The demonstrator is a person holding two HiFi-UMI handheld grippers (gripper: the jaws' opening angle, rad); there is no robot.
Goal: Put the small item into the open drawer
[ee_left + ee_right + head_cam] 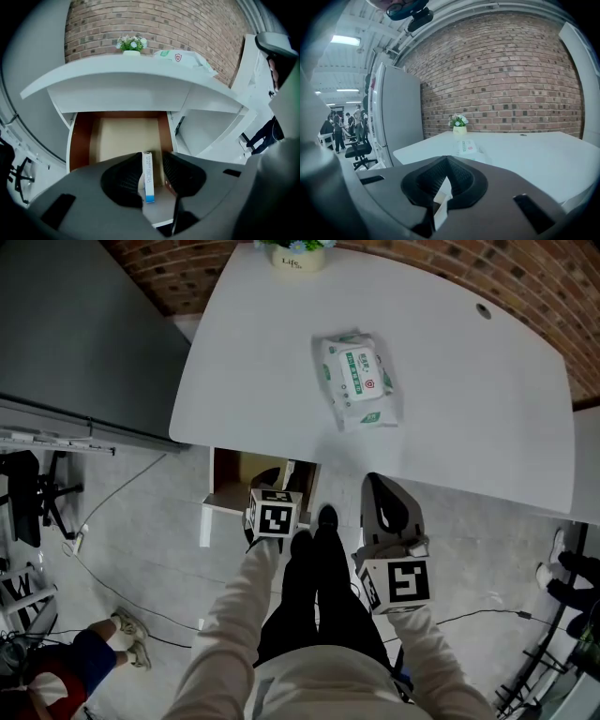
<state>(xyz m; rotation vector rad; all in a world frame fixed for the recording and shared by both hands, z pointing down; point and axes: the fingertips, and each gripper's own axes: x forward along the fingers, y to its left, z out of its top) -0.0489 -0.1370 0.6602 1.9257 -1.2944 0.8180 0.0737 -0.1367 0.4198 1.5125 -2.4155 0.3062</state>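
Note:
The small item is a slim white box with a blue end point(148, 176). It stands on edge at the front of the open drawer point(80, 140), between the jaws of my left gripper point(152, 158). The jaws stand wide, with a gap on the box's right side. In the head view the left gripper point(272, 495) hangs over the drawer point(246, 472) under the white table point(469, 409). My right gripper point(373, 482) is held at the table's front edge. Its jaws point(446, 161) meet at the tips with nothing between them.
A pack of wet wipes point(356, 381) and a small flower pot point(297, 254) sit on the table. A tall grey cabinet point(75, 324) stands to the left, and a brick wall point(497, 70) behind. Cables point(122, 582) run over the floor. Another person's shoe point(129, 626) shows at the lower left.

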